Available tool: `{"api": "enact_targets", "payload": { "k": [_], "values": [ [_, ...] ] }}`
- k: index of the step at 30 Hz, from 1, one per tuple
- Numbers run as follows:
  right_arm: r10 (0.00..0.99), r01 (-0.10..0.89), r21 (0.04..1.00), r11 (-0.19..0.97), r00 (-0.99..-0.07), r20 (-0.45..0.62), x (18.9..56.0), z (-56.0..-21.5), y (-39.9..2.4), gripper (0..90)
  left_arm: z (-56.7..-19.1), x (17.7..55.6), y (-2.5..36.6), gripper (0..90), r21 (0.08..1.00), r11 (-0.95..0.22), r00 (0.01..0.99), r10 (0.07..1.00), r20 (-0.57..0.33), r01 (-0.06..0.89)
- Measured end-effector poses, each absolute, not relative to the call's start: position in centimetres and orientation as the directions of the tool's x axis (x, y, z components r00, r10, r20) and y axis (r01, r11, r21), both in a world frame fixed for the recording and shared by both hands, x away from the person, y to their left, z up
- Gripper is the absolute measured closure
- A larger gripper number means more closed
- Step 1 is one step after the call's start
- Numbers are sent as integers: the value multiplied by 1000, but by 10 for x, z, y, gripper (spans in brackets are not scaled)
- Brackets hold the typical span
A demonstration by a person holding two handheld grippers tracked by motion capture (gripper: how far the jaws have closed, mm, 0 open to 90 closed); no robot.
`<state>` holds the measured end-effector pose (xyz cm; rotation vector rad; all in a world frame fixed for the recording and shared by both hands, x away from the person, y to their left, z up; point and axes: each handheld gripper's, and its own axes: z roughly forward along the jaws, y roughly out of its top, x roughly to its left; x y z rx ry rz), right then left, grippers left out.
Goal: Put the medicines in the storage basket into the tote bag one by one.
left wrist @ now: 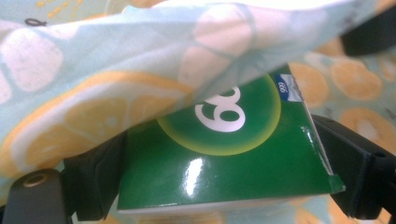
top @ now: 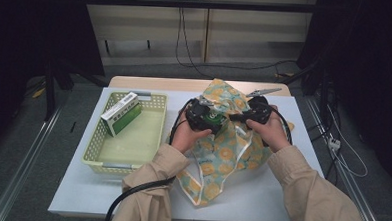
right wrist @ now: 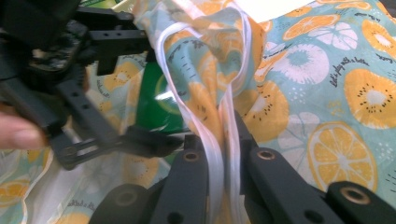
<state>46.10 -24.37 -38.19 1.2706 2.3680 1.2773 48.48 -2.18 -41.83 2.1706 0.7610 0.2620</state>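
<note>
Left gripper (top: 207,117): held at the centre of the high view, its jaws pressed against the two sides of a green box (left wrist: 224,158). In the left gripper view the box is seen low and central, clamped between the black jaws, a white numeral in a yellow-green circle on its face; its upper part is covered by the edge of the fruit-print bag (left wrist: 140,60).

Right gripper (right wrist: 224,182): shown at the bottom centre of the right gripper view, its jaws pinched together on the bag's white drawstring (right wrist: 212,140) and the cloth beside it. In the high view it is held just right of the left gripper, at the bag's raised top.

Fruit-print bag: laid on the white table (top: 280,194), centre to lower centre of the high view, its mouth lifted between the two grippers.

Green box: lodged at the bag's mouth, partly under the cloth.

Yellow-green basket (top: 94,156): placed at the left of the table, well apart from the bag; a second green-and-white box (top: 121,113) is leaned inside against its far left corner.
</note>
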Motion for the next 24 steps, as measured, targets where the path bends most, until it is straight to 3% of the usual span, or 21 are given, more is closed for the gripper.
{"api": "enact_targets", "payload": {
  "k": [9,24],
  "values": [
    [754,604,749,272,-617,224,460,-380,-247,882,-398,465,-7,97,718,-549,825,562,-63,428],
    [751,596,754,277,-624,217,455,-376,-244,882,-370,446,24,94,741,-537,846,527,-80,404]
  ]
}}
